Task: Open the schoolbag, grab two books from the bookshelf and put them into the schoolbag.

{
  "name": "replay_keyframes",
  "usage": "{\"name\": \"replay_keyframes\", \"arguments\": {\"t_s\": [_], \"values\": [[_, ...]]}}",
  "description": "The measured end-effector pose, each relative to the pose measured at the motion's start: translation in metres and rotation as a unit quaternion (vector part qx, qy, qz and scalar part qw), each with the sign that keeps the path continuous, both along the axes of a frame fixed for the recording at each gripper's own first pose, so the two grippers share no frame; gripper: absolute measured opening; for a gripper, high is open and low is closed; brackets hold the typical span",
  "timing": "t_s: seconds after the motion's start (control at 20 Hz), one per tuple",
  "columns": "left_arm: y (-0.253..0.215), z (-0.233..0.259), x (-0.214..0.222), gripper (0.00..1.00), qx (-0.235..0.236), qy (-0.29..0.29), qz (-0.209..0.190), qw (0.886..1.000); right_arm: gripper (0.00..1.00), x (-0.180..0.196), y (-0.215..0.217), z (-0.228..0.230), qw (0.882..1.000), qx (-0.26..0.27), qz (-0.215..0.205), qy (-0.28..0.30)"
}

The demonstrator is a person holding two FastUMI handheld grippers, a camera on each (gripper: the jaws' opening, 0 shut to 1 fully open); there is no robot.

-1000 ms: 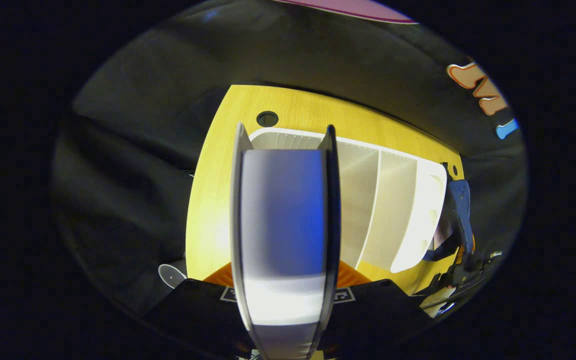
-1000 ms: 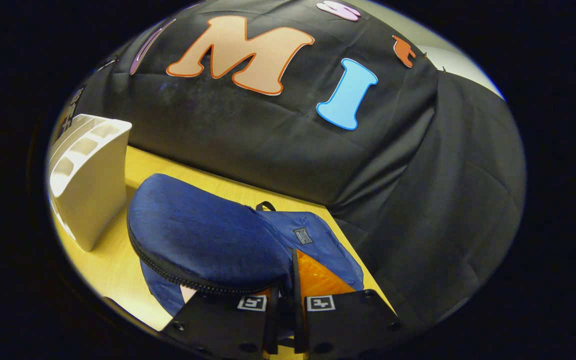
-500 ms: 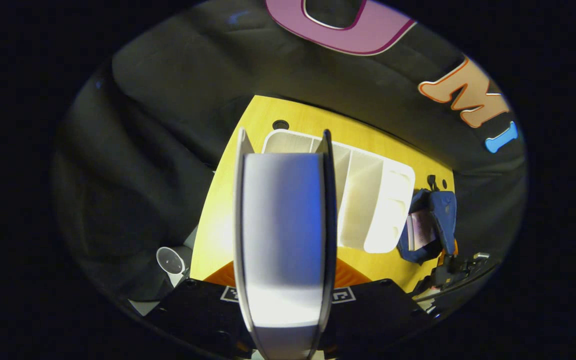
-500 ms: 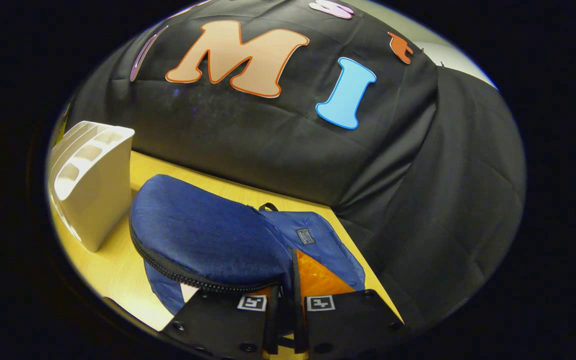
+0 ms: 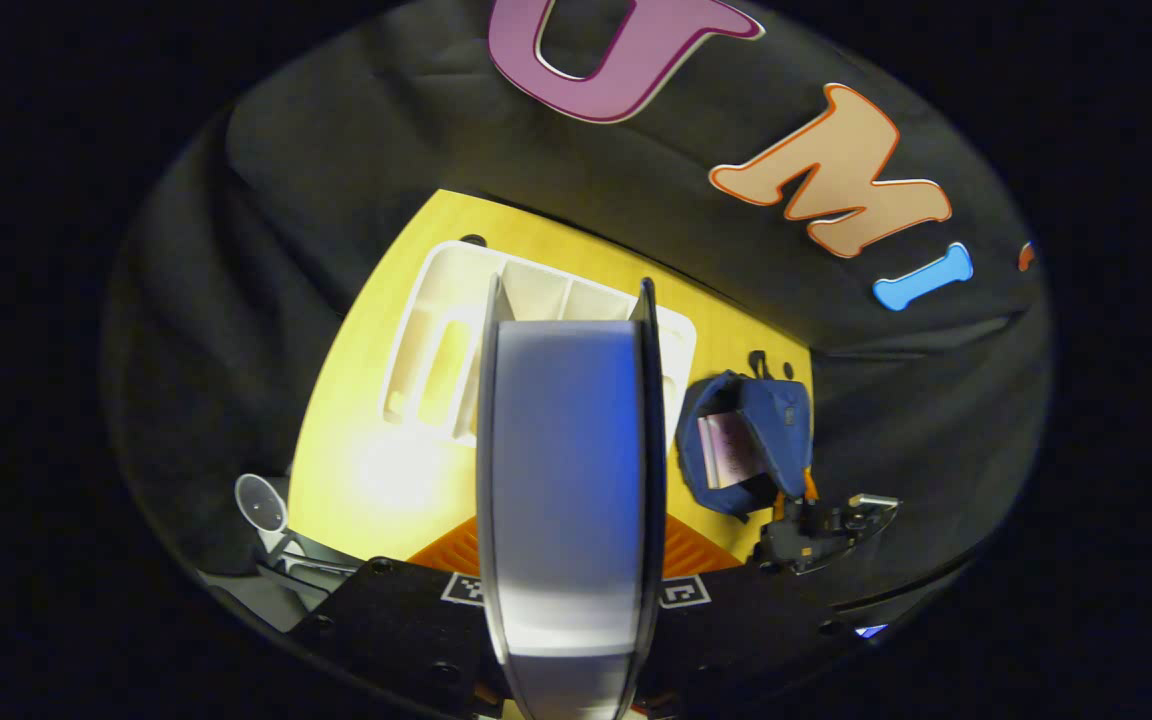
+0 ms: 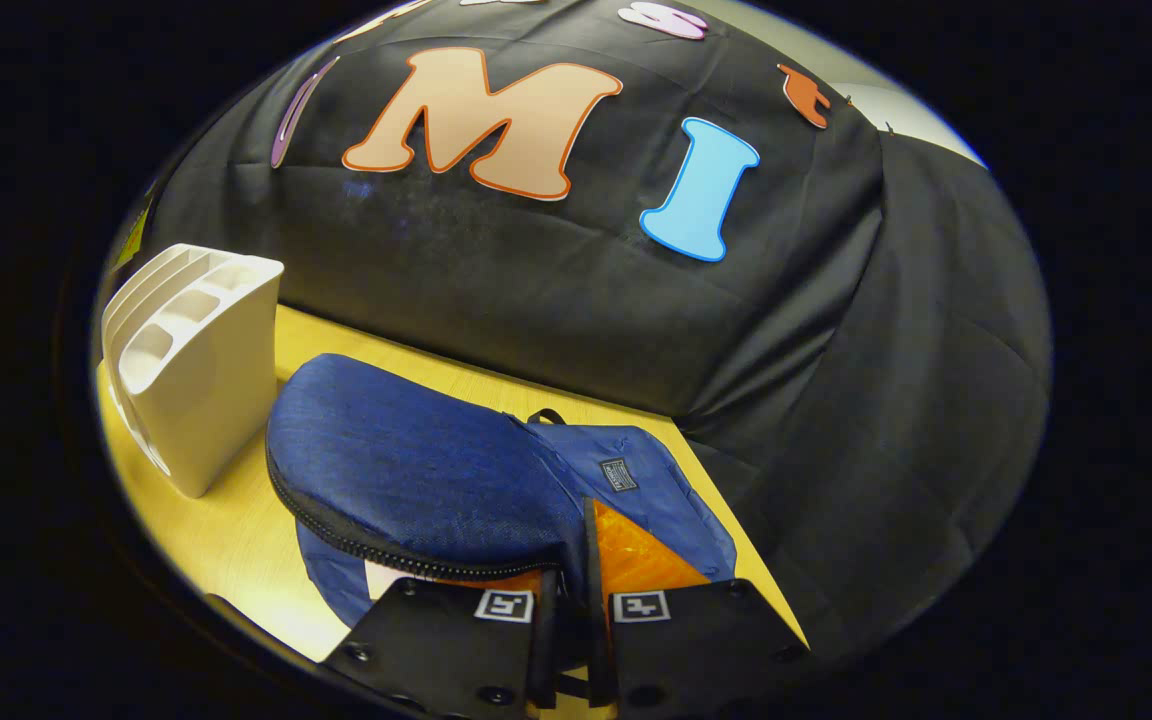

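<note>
Left gripper clamps book above bookshelf; right gripper pinches schoolbag flap

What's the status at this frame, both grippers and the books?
Left gripper shut on second book, above the bookshelf. Right gripper shut on schoolbag flap, bag open. First book inside. Nothing in the way.

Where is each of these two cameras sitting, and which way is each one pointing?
Left gripper view: rides the left gripper, high up, looking down on the yellow table; its own fingers clamp a book.
Right gripper view: rides the right gripper, low at table level, facing the booth wall; its fingers pinch the schoolbag's flap.
Shared: the white bookshelf and the blue schoolbag.
</note>
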State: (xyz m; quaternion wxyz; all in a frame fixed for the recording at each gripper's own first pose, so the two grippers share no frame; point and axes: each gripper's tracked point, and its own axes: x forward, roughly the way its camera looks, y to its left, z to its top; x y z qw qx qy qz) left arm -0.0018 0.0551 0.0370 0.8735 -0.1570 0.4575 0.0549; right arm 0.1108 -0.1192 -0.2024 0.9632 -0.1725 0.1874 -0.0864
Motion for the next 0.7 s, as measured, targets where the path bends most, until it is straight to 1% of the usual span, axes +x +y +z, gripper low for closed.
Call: {"name": "replay_keyframes", "arguments": {"t_s": [0.05, 0.15, 0.2, 0.25, 0.3, 0.45, 0.6, 0.7], "values": [[-0.010, -0.003, 0.002, 0.42, -0.010, -0.004, -0.006, 1.000, 0.17, 0.001, 0.000, 0.001, 1.000, 0.003, 0.000, 0.000], [-0.024, -0.016, 0.006, 0.41, -0.020, -0.009, -0.018, 1.000, 0.17, 0.002, 0.000, 0.002, 1.000, 0.011, -0.001, 0.000], [-0.033, -0.022, 0.008, 0.41, -0.024, -0.014, -0.024, 0.999, 0.12, 0.002, 0.000, 0.001, 1.000, 0.014, -0.002, 0.001], [-0.045, -0.026, 0.009, 0.41, -0.029, -0.021, -0.032, 0.999, 0.14, 0.002, 0.001, 0.001, 1.000, 0.015, -0.001, 0.002], [-0.058, -0.030, 0.016, 0.41, -0.039, -0.029, -0.041, 0.998, 0.17, 0.003, 0.002, 0.001, 1.000, 0.016, 0.000, 0.003], [-0.102, -0.043, 0.035, 0.41, -0.074, -0.058, -0.064, 0.994, 0.17, 0.004, -0.001, 0.003, 1.000, 0.029, 0.001, 0.002], [-0.139, -0.068, 0.065, 0.41, -0.103, -0.076, -0.074, 0.989, 0.17, 0.006, -0.007, 0.008, 0.999, 0.052, -0.004, -0.004], [-0.160, -0.090, 0.077, 0.40, -0.121, -0.077, -0.074, 0.987, 0.15, 0.009, -0.010, 0.012, 0.997, 0.072, -0.008, -0.009]]}}
